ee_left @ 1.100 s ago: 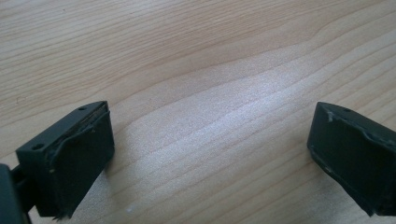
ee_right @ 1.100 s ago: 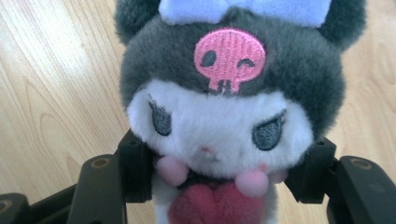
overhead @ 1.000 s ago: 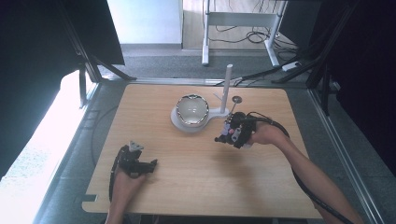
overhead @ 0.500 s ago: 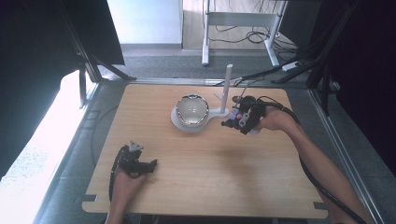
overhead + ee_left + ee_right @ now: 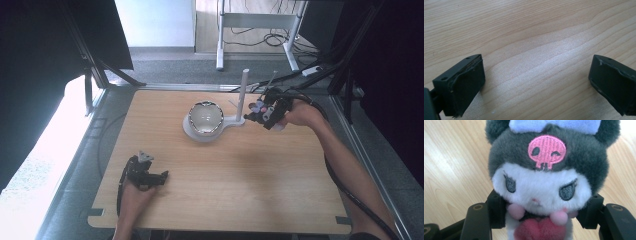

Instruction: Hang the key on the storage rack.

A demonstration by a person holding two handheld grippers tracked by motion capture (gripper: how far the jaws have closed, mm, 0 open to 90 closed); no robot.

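We hold a plush toy (image 5: 541, 182) in the right tool (image 5: 263, 113), its two black jaws closed on the toy's body just under the chin. Seen along the jaws in the right gripper view, the toy faces us: dark grey hood, pink skull patch, pale blue bow on top, white face, pink pompoms at the neck. From the high view the right tool hangs over the far right part of the worktop (image 5: 260, 185), the toy (image 5: 258, 108) at its tip and clear of the wood. Just beside the tool, toward the middle of the worktop, stands a white post (image 5: 244, 95) on a white stand (image 5: 230, 122), and just past it a bowl (image 5: 205, 116) sits on the stand's round base.

We judge the step in hand to be the carry, with the toy on its way to the bowl or the post; which of the two we cannot tell. The next move calls for clearing the post without knocking it, then bringing the toy over its target before the jaws part.

Our left tool (image 5: 145, 172) rests on the near worktop, well apart from the work, jaws spread wide over bare wood with nothing between them.
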